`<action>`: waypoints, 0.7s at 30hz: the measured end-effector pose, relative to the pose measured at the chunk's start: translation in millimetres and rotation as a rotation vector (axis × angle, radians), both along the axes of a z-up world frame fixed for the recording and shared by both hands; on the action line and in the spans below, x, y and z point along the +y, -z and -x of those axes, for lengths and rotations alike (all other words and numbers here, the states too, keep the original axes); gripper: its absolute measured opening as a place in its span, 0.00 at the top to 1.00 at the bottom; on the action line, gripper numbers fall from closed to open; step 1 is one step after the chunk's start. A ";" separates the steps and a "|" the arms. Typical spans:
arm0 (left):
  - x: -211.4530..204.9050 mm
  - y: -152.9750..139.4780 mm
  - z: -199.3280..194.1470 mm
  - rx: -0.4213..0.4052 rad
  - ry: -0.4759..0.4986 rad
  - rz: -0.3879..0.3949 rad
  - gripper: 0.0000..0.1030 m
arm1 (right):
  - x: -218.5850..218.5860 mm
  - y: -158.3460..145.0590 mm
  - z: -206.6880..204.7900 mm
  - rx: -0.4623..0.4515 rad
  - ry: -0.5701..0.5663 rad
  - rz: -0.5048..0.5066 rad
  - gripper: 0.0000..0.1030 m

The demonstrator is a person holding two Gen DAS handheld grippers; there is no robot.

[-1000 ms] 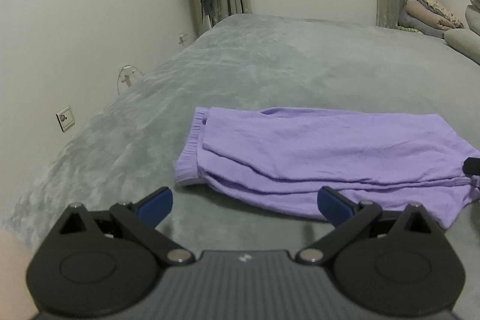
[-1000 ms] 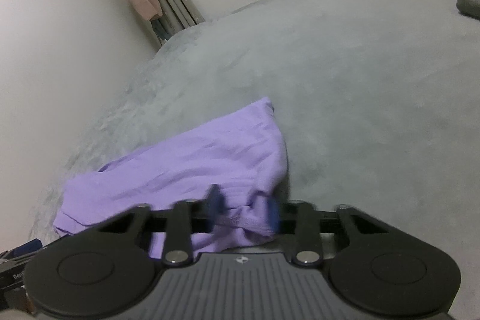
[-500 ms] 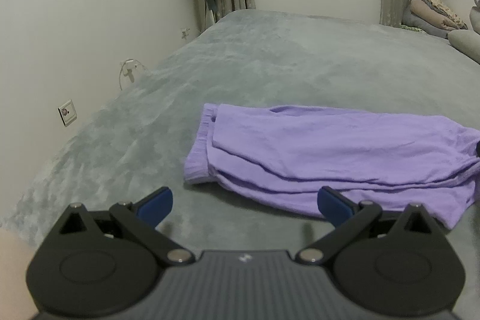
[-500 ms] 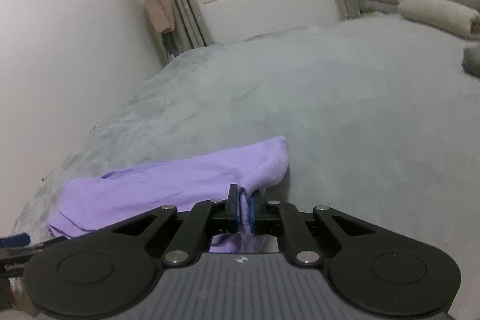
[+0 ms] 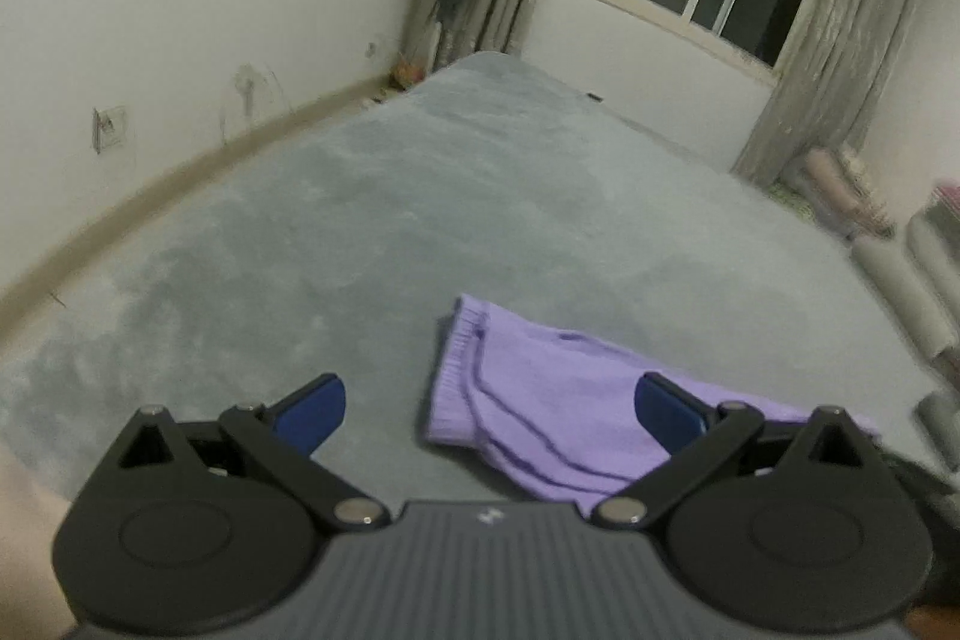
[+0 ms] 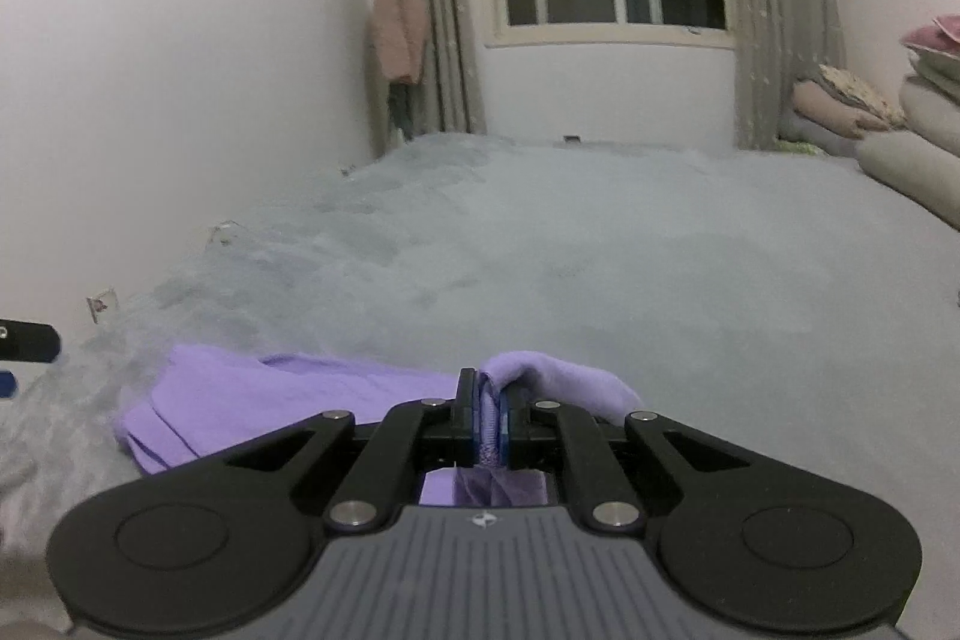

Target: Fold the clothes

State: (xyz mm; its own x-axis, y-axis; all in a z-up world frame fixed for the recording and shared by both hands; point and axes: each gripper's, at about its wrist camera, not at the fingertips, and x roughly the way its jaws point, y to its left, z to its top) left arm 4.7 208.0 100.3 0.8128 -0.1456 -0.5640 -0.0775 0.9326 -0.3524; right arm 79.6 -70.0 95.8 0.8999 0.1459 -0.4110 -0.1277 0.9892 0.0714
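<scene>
The purple trousers [image 6: 288,394] lie on the grey blanket [image 6: 600,250], spread toward nine o'clock of the right claw [image 6: 491,427]. That claw has just been closing and now pinches a raised fold of the cloth between its blue pads (the fabric bunches up over them). The left claw [image 5: 489,409] gapes wide, gripping nothing, with the trousers' ribbed cuff [image 5: 456,370] at its twelve o'clock.

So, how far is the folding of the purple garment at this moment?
Done: the purple garment lies folded lengthwise on the grey bed cover. In hand: the right gripper is shut on one end. Left: the left gripper is open and empty; the cross fold is not yet made.
</scene>
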 end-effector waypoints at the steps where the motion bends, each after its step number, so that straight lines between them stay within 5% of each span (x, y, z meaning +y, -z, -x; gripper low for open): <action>1: 3.0 -1.6 0.6 -0.007 0.000 0.010 0.00 | 7.5 -2.3 -3.3 -0.008 -0.008 0.001 0.93; 8: 35.3 -3.7 1.5 -0.019 -0.076 0.125 0.00 | 105.8 -7.6 -23.6 -0.084 -0.227 0.040 0.93; 13: 37.8 4.3 -1.7 0.008 -0.090 0.148 0.00 | 189.2 28.0 -26.3 -0.002 -0.441 0.150 0.93; 16: 38.4 7.2 -5.6 0.018 -0.096 0.148 0.00 | 204.5 48.9 -25.5 0.036 -0.477 0.177 0.93; 21: 34.3 10.7 -12.4 0.032 -0.093 0.122 0.00 | 181.7 51.6 -25.3 0.060 -0.500 0.086 0.92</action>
